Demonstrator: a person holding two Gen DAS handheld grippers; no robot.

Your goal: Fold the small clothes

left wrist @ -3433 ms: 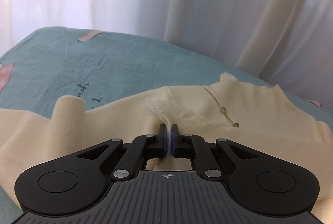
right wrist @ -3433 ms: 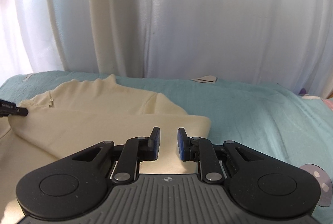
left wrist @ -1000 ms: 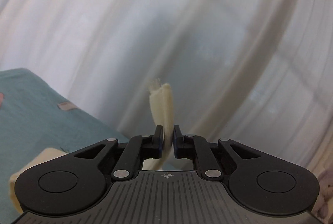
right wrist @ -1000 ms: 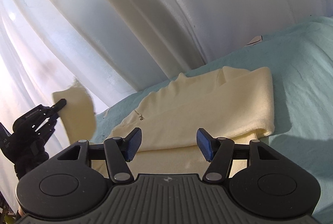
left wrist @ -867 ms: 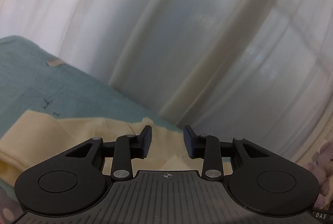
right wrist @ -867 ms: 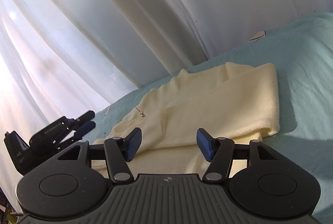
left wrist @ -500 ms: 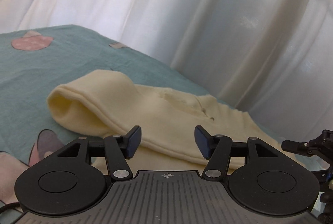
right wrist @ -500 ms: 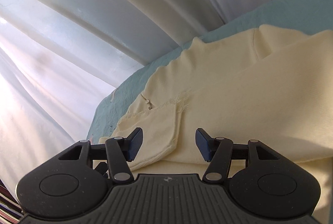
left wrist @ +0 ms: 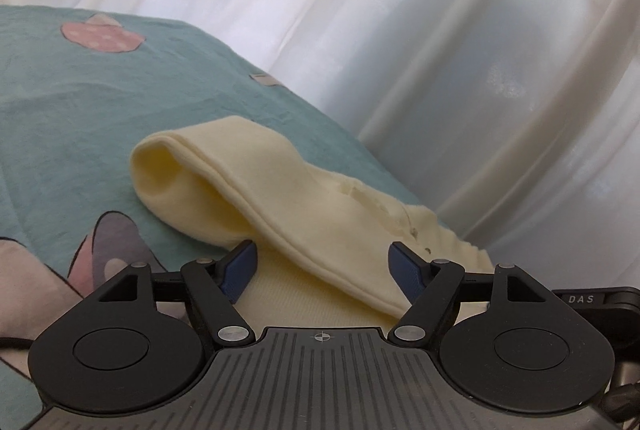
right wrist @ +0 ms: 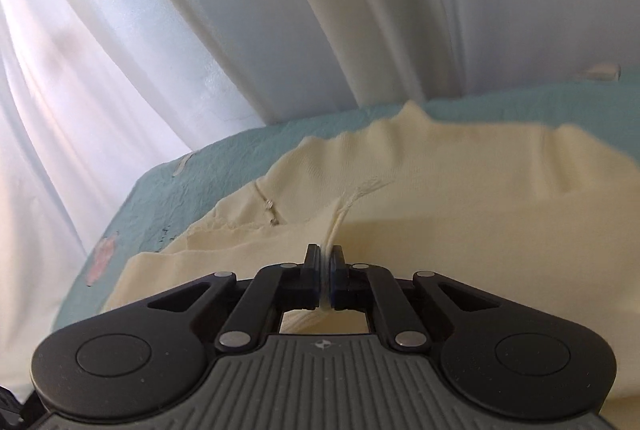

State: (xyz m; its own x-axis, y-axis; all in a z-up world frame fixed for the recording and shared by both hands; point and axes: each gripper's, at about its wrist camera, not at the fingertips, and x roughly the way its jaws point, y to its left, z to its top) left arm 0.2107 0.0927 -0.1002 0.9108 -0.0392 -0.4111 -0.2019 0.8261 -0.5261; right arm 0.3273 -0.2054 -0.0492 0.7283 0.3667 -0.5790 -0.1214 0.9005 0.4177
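We judge the cream top [right wrist: 460, 198] soft and limp; right gripper [right wrist: 325, 262] pinches its edge, left gripper [left wrist: 322, 262] jaws opening, empty.

left gripper [left wrist: 322, 262] jaws opening; right gripper [right wrist: 325, 262] pinched garment [right wrist: 460, 198].

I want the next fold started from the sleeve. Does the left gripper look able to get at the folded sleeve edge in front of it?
Probably yes. The left gripper is opening, and the sleeve edge runs right between its fingers with nothing over it. The right gripper is shut on another part of the garment.
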